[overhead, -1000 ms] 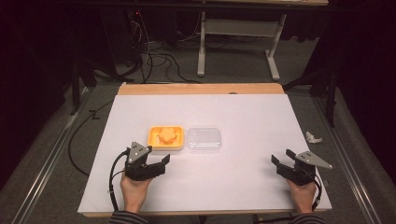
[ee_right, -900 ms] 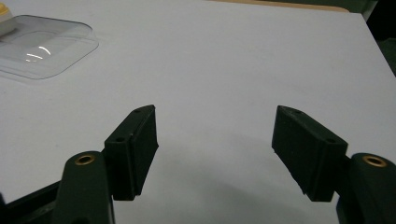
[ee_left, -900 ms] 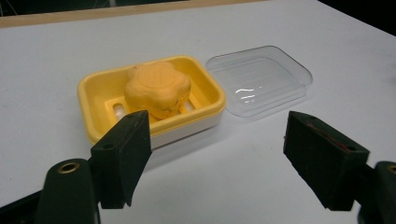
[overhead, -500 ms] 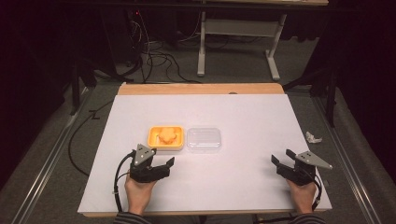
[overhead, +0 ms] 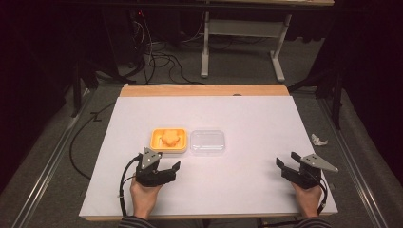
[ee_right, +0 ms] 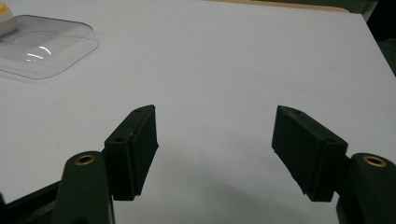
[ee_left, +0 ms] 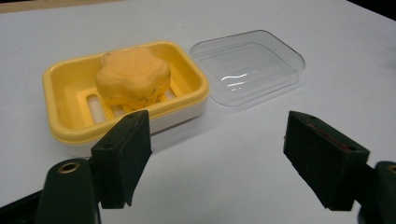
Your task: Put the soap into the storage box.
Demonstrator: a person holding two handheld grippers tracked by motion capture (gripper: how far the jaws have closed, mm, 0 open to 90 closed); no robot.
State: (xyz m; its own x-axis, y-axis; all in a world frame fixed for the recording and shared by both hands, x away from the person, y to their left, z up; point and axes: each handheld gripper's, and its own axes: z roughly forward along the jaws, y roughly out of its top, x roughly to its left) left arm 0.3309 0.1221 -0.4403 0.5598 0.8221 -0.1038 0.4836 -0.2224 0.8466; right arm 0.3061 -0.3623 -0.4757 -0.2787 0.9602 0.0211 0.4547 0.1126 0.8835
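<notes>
Table: white-topped work surface (overhead: 237, 190) with a wooden strip along its far edge.
Soap dish: yellow dish (overhead: 168, 141) with a slotted insert over a white base, left of the table's centre; seen close in the left gripper view (ee_left: 60, 93).
Soap: orange, lobed bar (overhead: 169, 137) lying inside the dish on the slots (ee_left: 133, 77).
Lid: clear plastic cover (overhead: 207, 142), set flat on the table just beside the dish's right end; the two appear to touch or nearly so (ee_left: 250, 65). Its corner appears at the upper left of the right gripper view (ee_right: 42, 46).
Left gripper: (overhead: 172, 167) held in the left hand (overhead: 142, 197) near the front edge, just before the dish; jaws spread wide, nothing between them (ee_left: 217, 154).
Right gripper: (overhead: 286, 160) held in the right hand (overhead: 306, 199) at the front right, well apart from dish and lid; jaws wide apart over bare table, holding nothing (ee_right: 215, 149).
Scrap: small crumpled white piece (overhead: 319, 139) on the floor beside the table's right edge.
</notes>
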